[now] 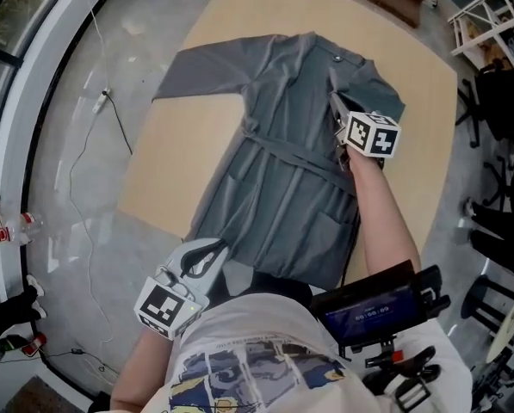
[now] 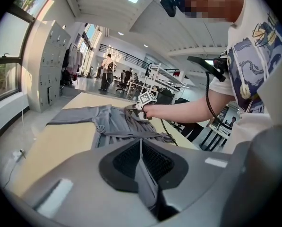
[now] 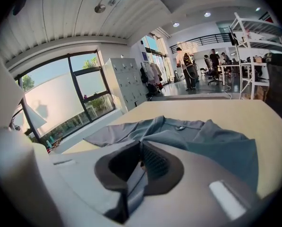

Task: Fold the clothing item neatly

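A grey long-sleeved robe point(image 1: 282, 170) with a waist tie lies spread on the pale wooden table point(image 1: 179, 153). Its left sleeve point(image 1: 201, 71) stretches out flat toward the table's far left. My right gripper point(image 1: 336, 108) is over the right shoulder area, shut on a fold of the right sleeve; in the right gripper view grey cloth point(image 3: 136, 186) runs between the closed jaws point(image 3: 141, 150). My left gripper point(image 1: 212, 253) is at the near edge, shut on the robe's bottom hem; the cloth strip point(image 2: 145, 178) shows between its jaws point(image 2: 141, 148). The robe point(image 2: 117, 124) lies ahead of it.
A black device point(image 1: 373, 304) hangs at the person's chest by the table's near edge. A cable point(image 1: 110, 114) trails over the grey floor at left, near a bottle point(image 1: 15, 229). A white rack point(image 1: 489, 11) and dark chairs point(image 1: 498, 110) stand at right.
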